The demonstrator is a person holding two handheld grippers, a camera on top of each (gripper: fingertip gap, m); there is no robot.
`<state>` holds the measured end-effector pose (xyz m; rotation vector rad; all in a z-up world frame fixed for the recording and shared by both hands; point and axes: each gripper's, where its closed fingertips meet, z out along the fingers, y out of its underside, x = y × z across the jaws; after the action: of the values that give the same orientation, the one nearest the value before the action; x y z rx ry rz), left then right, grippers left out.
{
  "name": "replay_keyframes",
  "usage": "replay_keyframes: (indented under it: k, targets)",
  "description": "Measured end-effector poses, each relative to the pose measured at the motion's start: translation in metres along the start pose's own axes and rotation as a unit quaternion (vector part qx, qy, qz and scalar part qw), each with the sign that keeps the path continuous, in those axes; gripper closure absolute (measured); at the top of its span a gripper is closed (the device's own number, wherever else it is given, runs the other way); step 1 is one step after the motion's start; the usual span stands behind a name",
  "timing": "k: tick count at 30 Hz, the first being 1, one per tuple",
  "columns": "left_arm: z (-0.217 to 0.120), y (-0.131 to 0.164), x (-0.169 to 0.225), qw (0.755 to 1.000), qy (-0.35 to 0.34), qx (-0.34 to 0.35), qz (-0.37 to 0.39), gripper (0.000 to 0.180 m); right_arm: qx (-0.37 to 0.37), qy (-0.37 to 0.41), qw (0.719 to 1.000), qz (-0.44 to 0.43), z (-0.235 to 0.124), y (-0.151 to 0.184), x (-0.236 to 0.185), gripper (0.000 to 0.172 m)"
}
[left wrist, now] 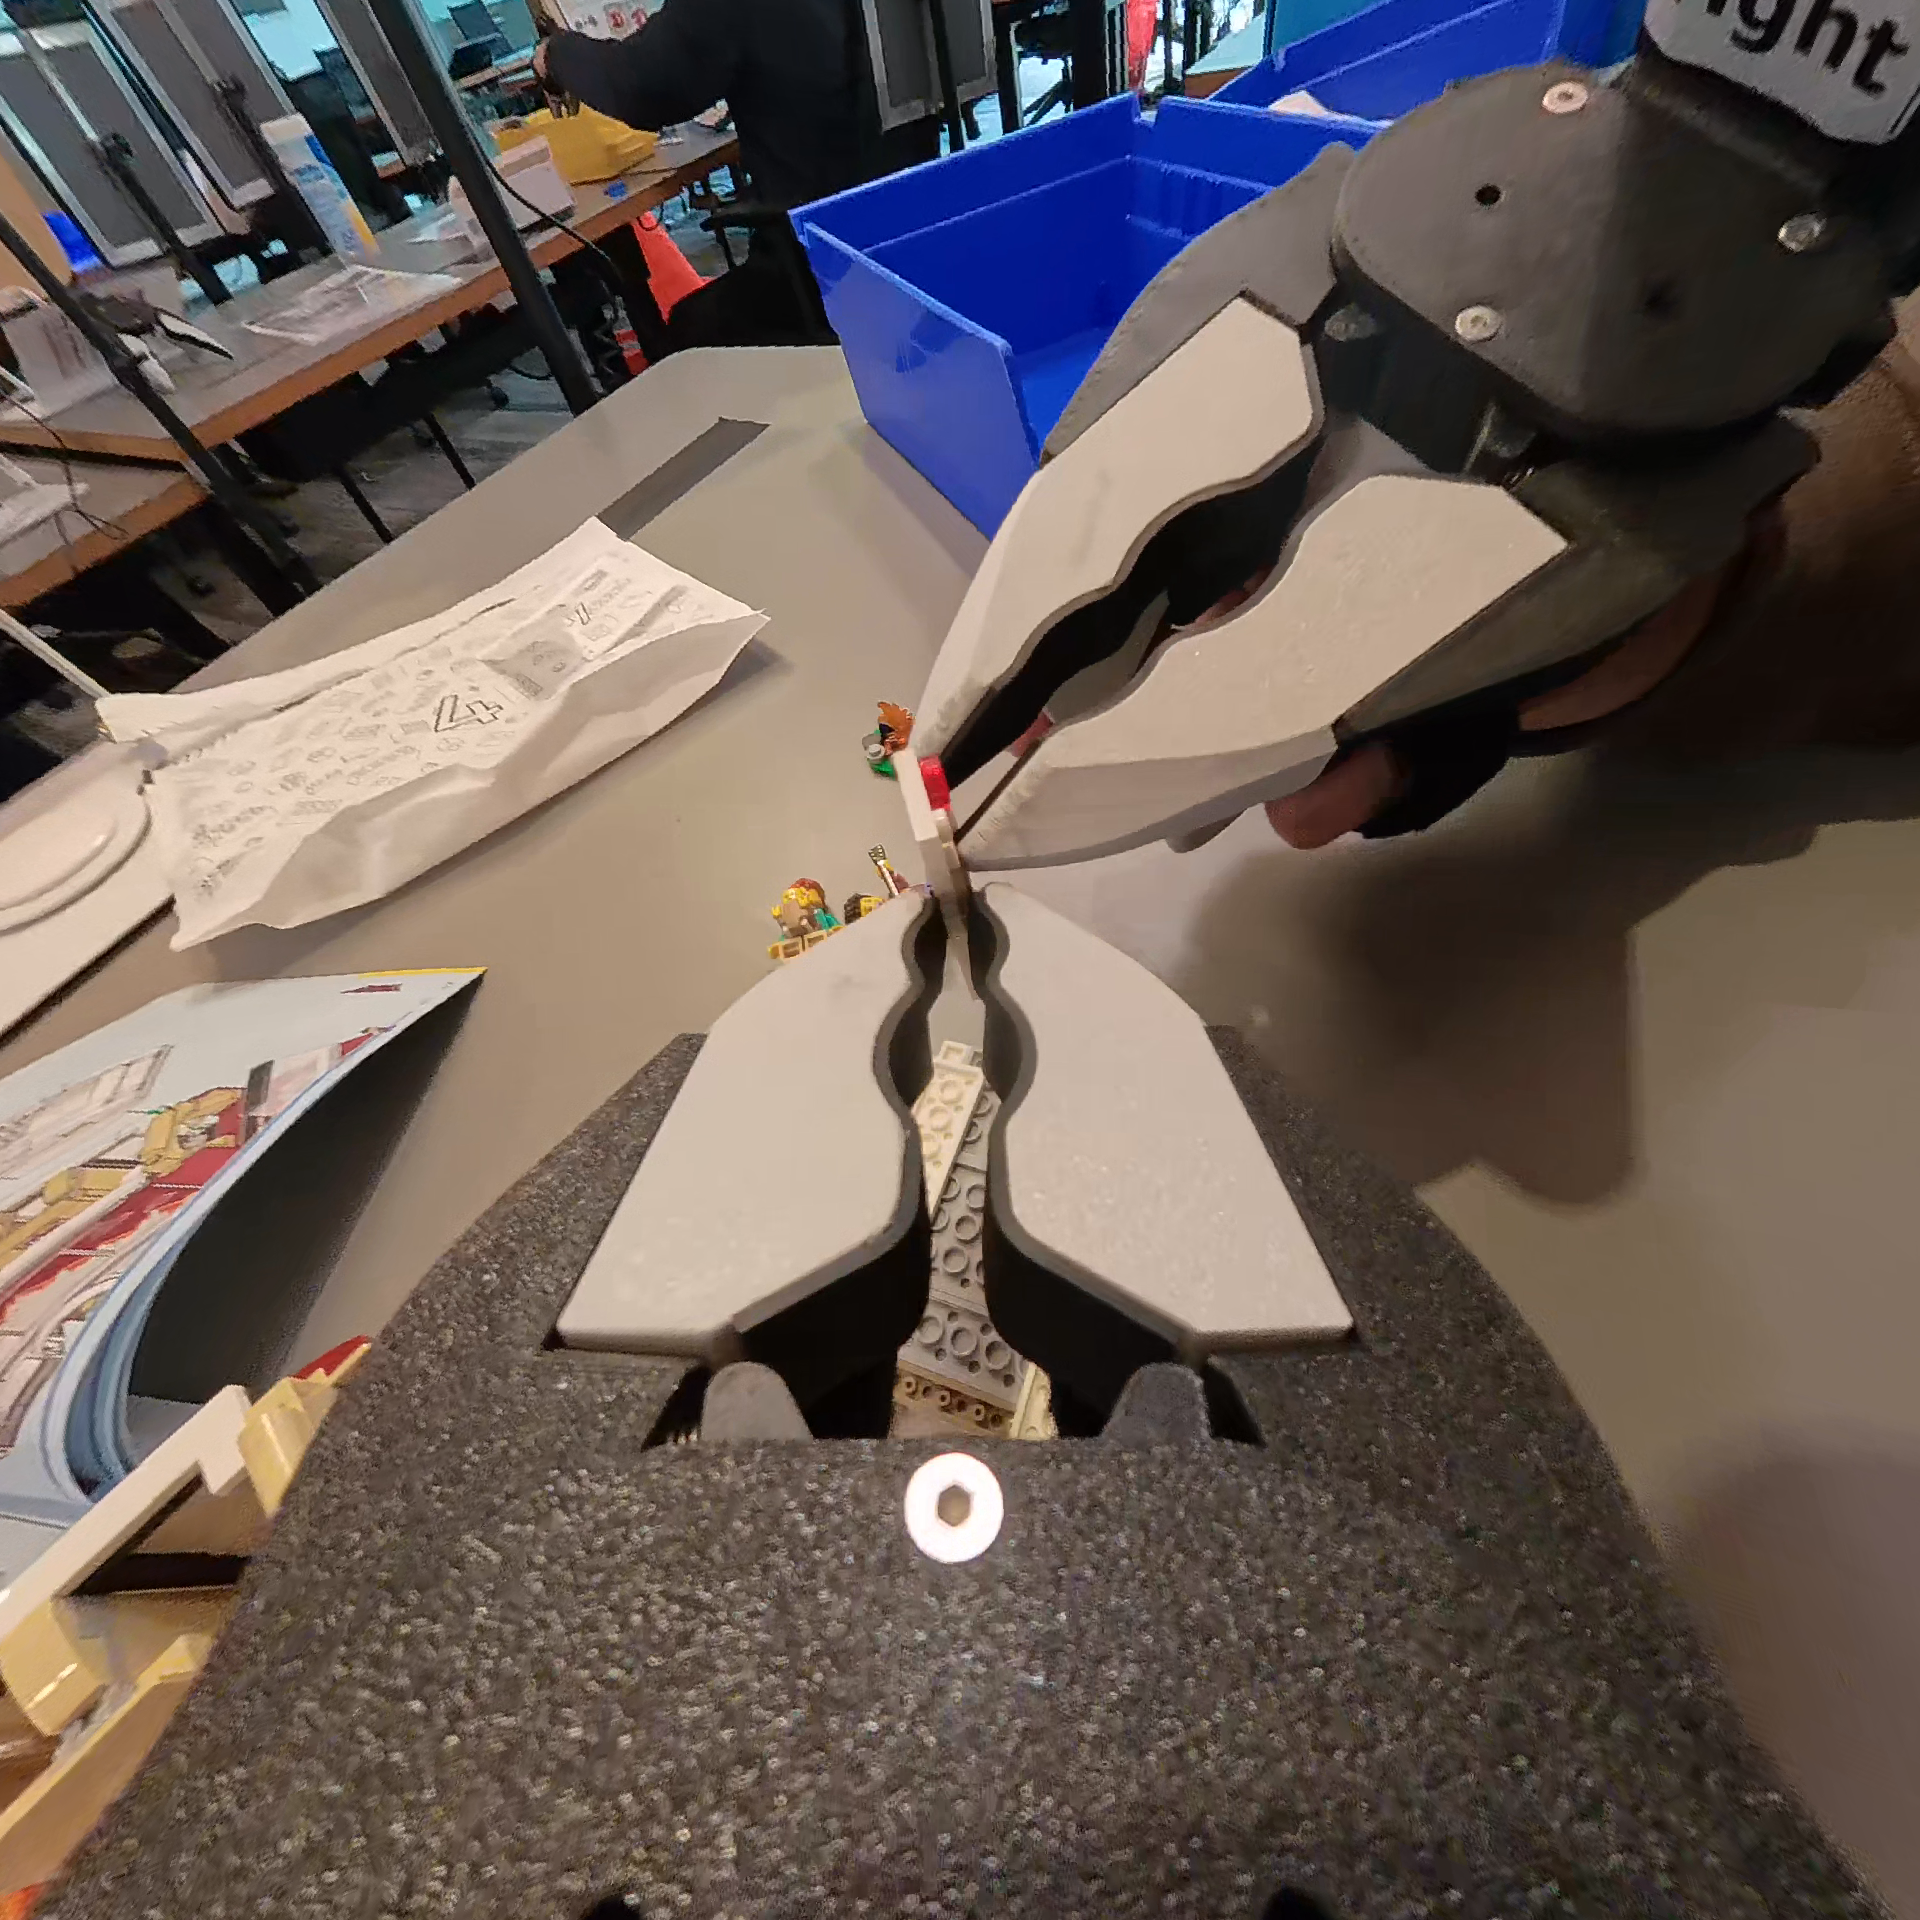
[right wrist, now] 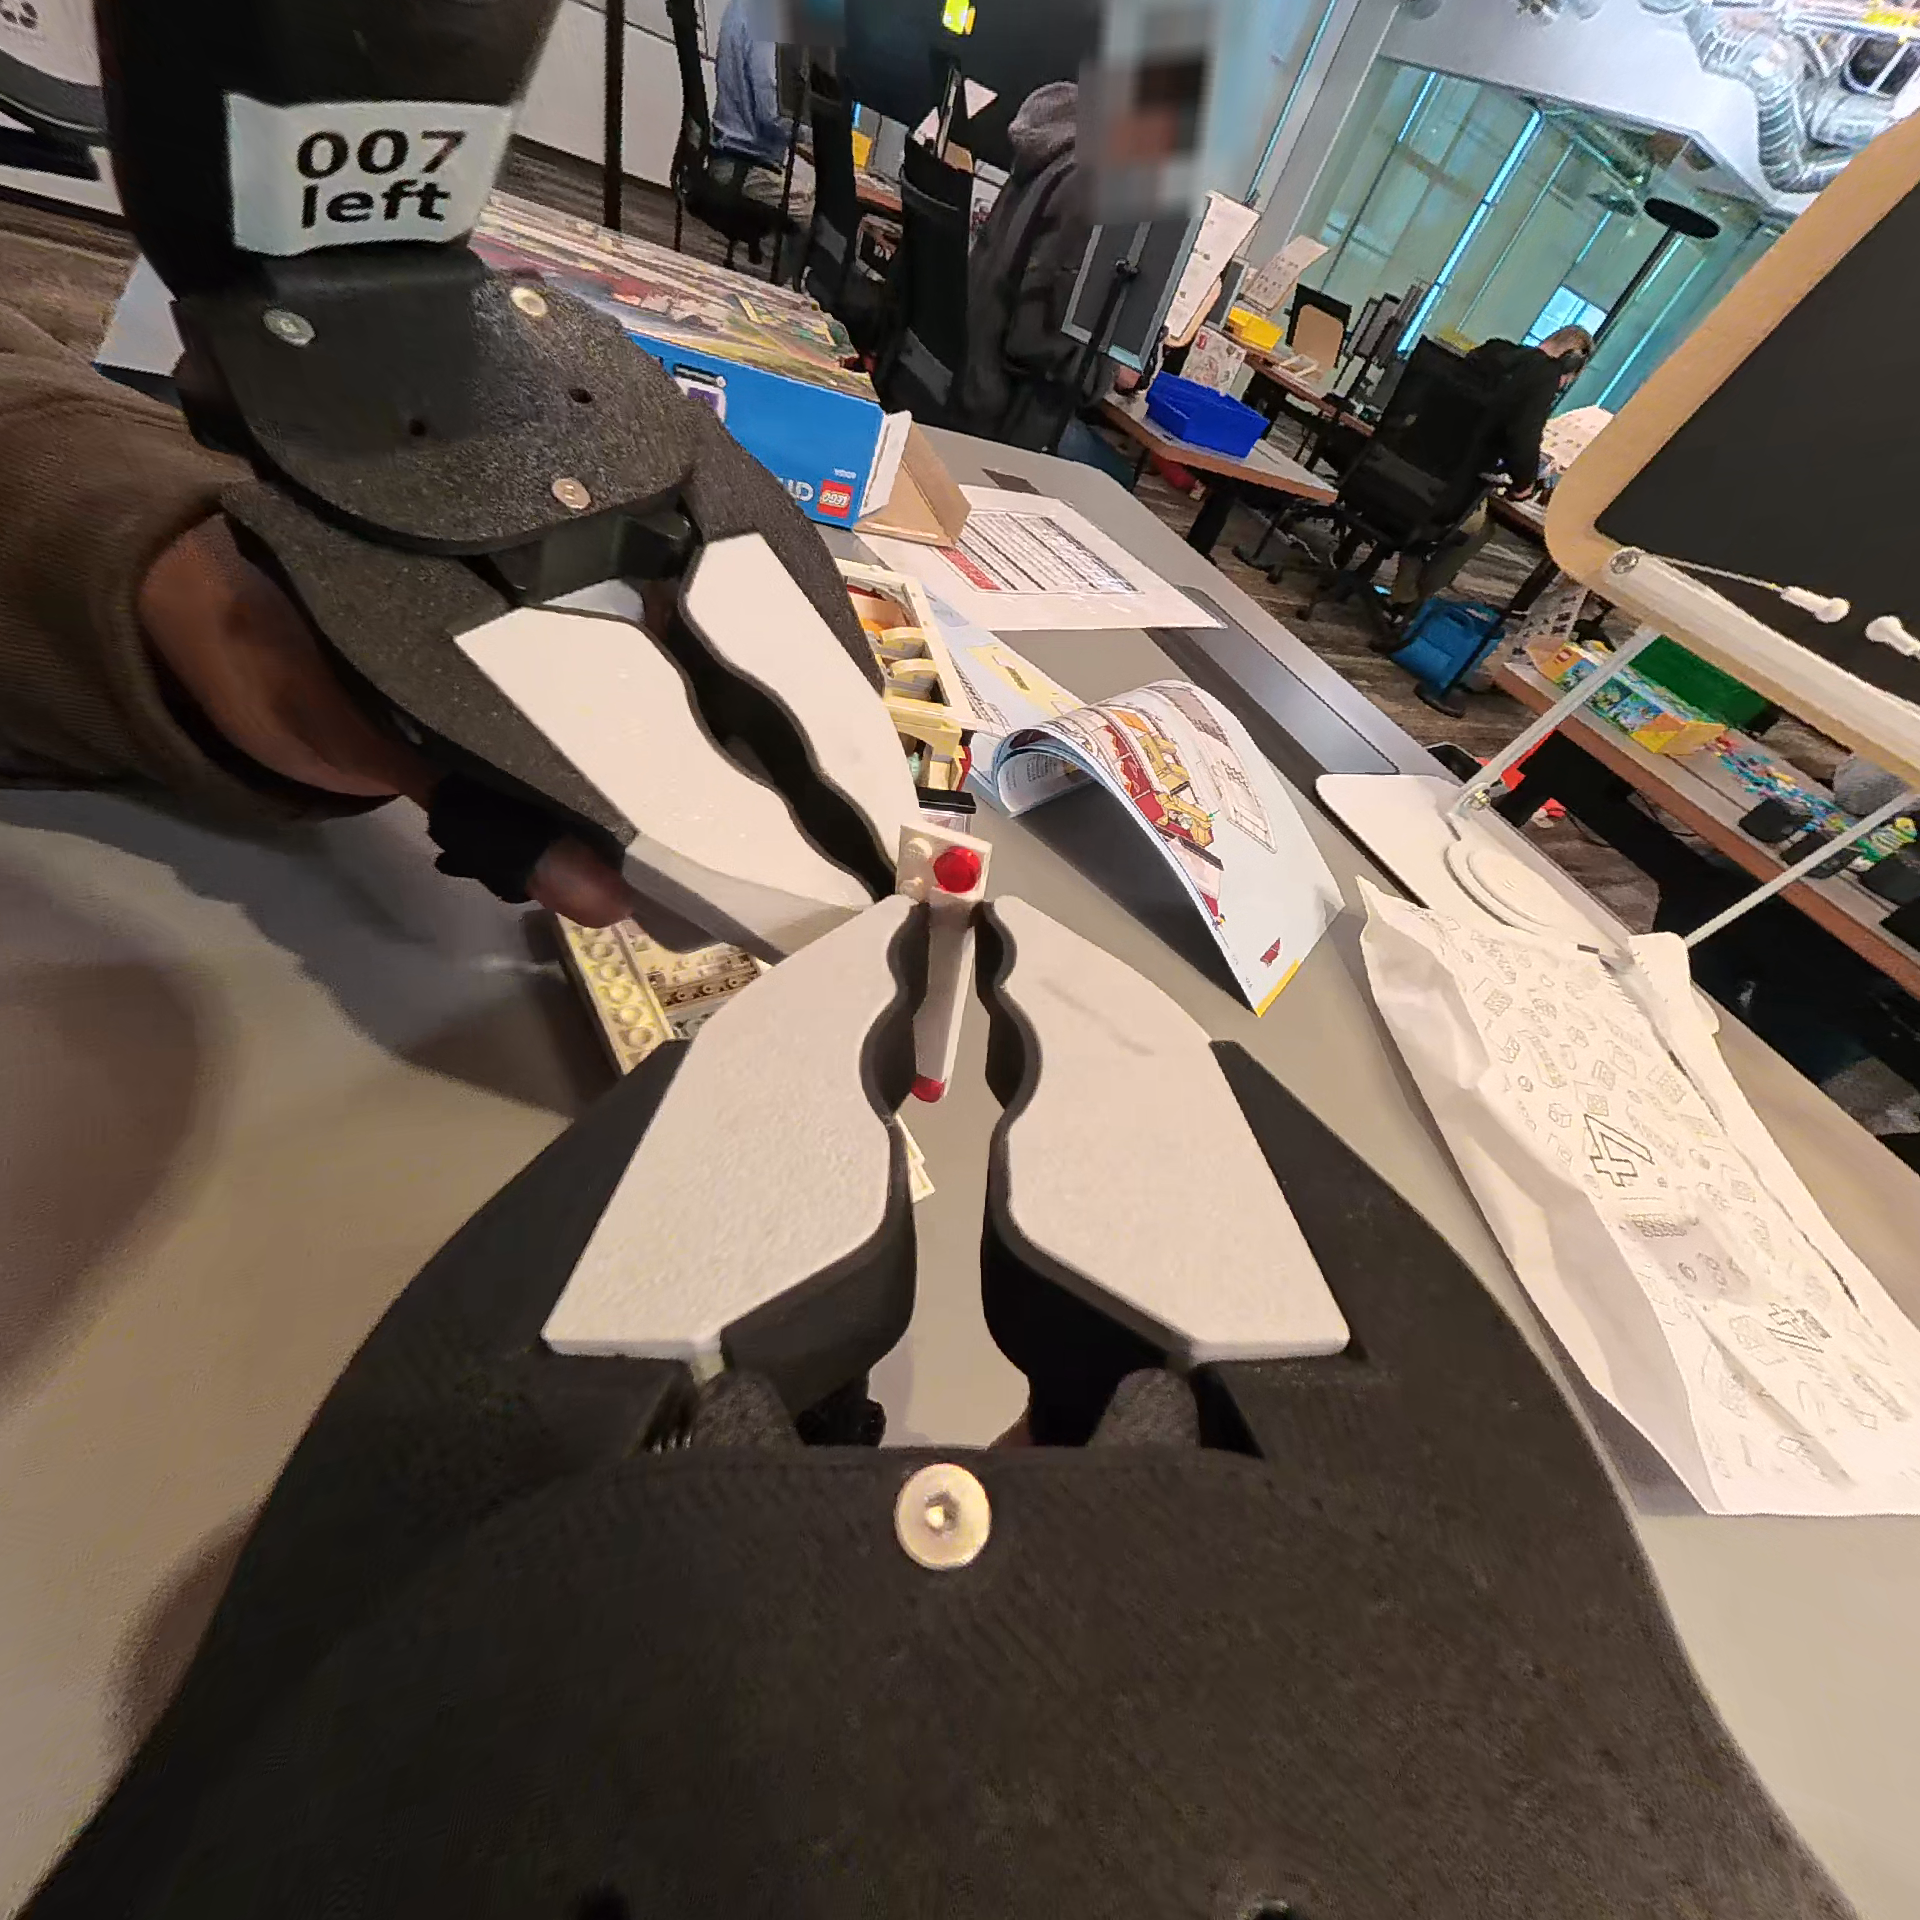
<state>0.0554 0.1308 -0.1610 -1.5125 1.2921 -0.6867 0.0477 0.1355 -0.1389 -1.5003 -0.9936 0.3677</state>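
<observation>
**Both grippers meeting at one white brick piece**

From left, I saw my left gripper [left wrist: 954,902] with fingers clenched on a thin grey plate [left wrist: 948,862]. My right gripper [right wrist: 948,909] grasped the adjoining white plate [right wrist: 943,997] with red studs, above the grey worktop [left wrist: 644,914]; booklet [right wrist: 1174,810] rightward.

My left gripper [left wrist: 954,909] hides most of the brick plates [left wrist: 956,1195] under it; I only see them through the gap between my fingers. It also covers the legs of the little toy figures [left wrist: 805,914] at 10 o'clock. The built brick model [left wrist: 114,1600] is cut off at the picture's 8 o'clock edge. My right gripper [right wrist: 948,906] hides the lower end of the white piece [right wrist: 943,997]. A person's head [right wrist: 1138,145] at 12 o'clock is blurred. The far tables are too small to make out.
</observation>
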Motion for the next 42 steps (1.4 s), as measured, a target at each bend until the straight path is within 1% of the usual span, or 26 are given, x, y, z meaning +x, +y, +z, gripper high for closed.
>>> replay_keyframes:
  k: [3,6,9,10,11,13,15,18,20,24,28,34,40,42]
  targets:
    - [-0.001,-0.001,0.0,1.0,-0.003,0.001,0.017,0.176,0.002,-0.006,1.0,-0.004,-0.001,-0.001,-0.001,0.164]
    - [-0.002,-0.003,0.004,1.0,0.021,0.008,-0.002,0.176,0.008,-0.024,1.0,0.004,-0.004,-0.003,-0.003,0.164]
    - [-0.003,-0.005,0.005,0.997,0.052,0.017,-0.053,0.176,0.022,-0.05,0.998,0.035,-0.007,-0.005,-0.003,0.165]
    - [-0.003,-0.001,-0.001,0.997,0.043,0.008,-0.071,0.176,0.035,-0.049,0.997,0.038,-0.009,-0.008,-0.002,0.172]
    - [-0.003,0.002,-0.009,0.996,0.037,0.007,-0.084,0.176,0.038,-0.052,0.997,0.043,-0.01,-0.01,-0.002,0.172]
    - [-0.005,0.004,-0.016,0.99,0.051,0.013,-0.133,0.176,0.029,-0.044,0.998,0.034,-0.01,-0.009,-0.001,0.172]
    - [-0.004,0.004,-0.016,0.985,0.065,0.014,-0.157,0.176,0.026,-0.023,0.999,0.03,-0.008,-0.006,0.003,0.172]
    - [-0.003,0.003,-0.011,0.991,0.057,0.007,-0.122,0.176,0.018,-0.005,0.999,0.043,-0.005,-0.002,0.009,0.172]
    - [-0.002,0.002,-0.007,0.994,0.052,0.004,-0.101,0.176,0.029,-0.004,0.998,0.048,-0.006,-0.004,0.009,0.171]
    - [0.0,0.005,-0.005,0.998,0.024,-0.009,-0.055,0.176,0.028,0.004,0.999,0.022,-0.004,-0.007,0.004,0.164]
    - [0.001,0.007,-0.004,1.0,-0.003,-0.019,-0.01,0.176,0.026,-0.001,0.999,0.026,-0.001,-0.007,-0.001,0.161]
    - [0.004,0.01,-0.002,0.999,-0.018,-0.029,0.023,0.176,0.008,0.014,1.0,-0.004,0.0,-0.003,-0.001,0.163]
    - [0.003,0.009,-0.001,0.997,-0.029,-0.032,0.06,0.176,0.009,0.012,1.0,-0.019,-0.002,-0.004,-0.002,0.165]
    - [0.003,0.01,-0.001,0.998,-0.021,-0.033,0.047,0.176,0.005,0.017,0.999,-0.04,-0.002,-0.003,-0.003,0.165]
